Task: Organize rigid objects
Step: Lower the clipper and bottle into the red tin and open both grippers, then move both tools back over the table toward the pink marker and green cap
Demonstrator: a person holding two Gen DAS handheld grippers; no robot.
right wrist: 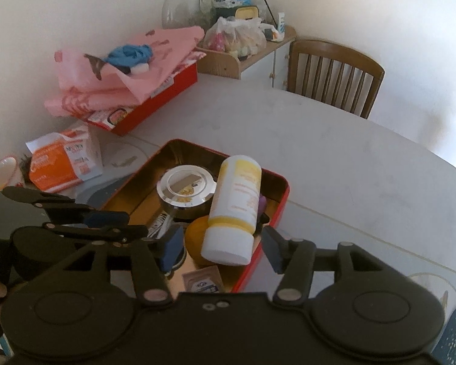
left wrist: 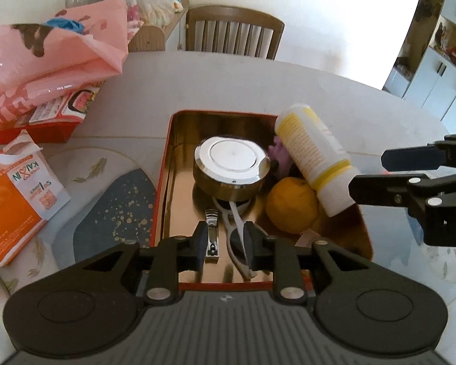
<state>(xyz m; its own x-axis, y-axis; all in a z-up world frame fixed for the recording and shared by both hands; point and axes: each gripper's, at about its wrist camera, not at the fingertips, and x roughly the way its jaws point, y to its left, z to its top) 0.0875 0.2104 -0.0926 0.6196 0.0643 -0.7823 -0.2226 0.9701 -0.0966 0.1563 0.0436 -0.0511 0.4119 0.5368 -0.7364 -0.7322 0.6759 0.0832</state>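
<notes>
A red tin with a gold inside sits on the desk, already holding most of the rigid things. A round metal case lies at its middle, nail clippers and white sunglasses at the near end, an orange to the right. A white and yellow bottle lies tilted over the orange, its body leaning on the tin's right rim and its white cap end pointing out toward the right gripper.

The left gripper hovers over the near end of the tin with its fingers slightly spread; the clippers and the sunglasses arm show in the gap, but the pads press on neither. The right gripper's fingers stand spread on either side of the bottle's cap end and do not touch it, so the bottle seems to rest on its own.

The main risk, I judge, is that bottle. It is propped on a round fruit and a thin rim, so a nudge from either gripper could roll it over the edge onto the desk, or shift the orange and let it slide. The left fingers are also close enough to catch the sunglasses arm and drag it when they lift.
</notes>
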